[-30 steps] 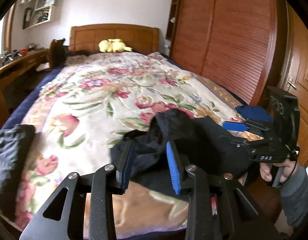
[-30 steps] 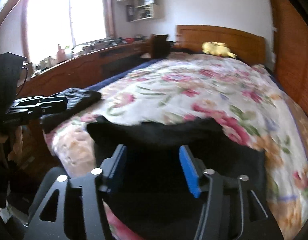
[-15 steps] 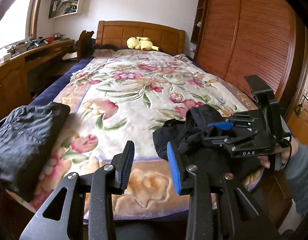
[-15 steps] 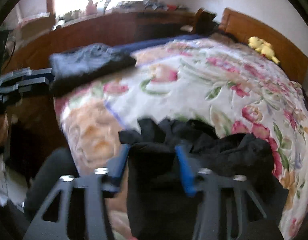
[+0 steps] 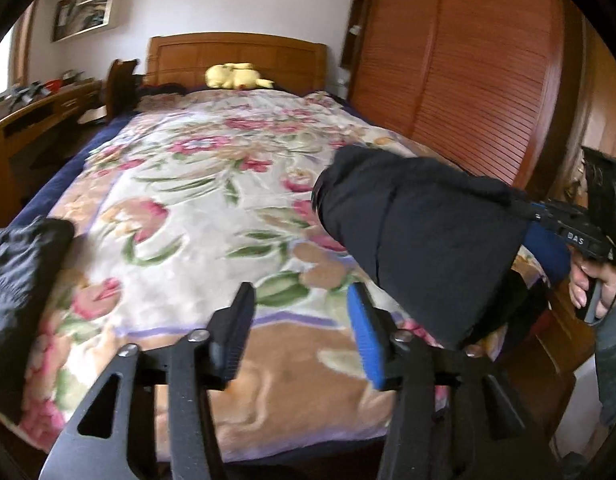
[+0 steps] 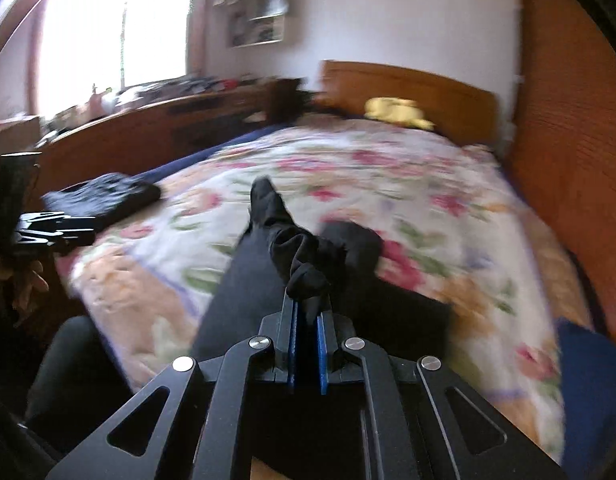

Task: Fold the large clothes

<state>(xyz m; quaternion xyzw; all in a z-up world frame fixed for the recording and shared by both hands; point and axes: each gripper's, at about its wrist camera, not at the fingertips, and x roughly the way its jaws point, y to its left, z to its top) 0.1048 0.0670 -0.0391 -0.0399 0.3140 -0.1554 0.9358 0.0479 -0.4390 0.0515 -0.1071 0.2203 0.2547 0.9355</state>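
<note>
At lower centre the left gripper [image 5: 299, 330] stands released and empty over the bed [image 5: 195, 208]. Right of it, mid-frame, the black garment [image 5: 420, 240] hangs bunched from the right gripper [image 6: 306, 316], clenched on it, nearer.

A: Where's the garment [image 5: 420, 240]?
B: Over the bed's [image 5: 211, 208] foot end, right side, pinched in the right tongs [image 6: 306, 314]. Left tongs [image 5: 299, 332] spread, left of it, above the foot edge.
A: Anything else?
B: Folded pile [image 5: 19, 272] on the bed's left foot corner. Plush toy [image 5: 237, 76] against the headboard [image 5: 235, 56]. Wardrobe [image 5: 468, 80] right of bed, table [image 6: 147, 128] left.
</note>
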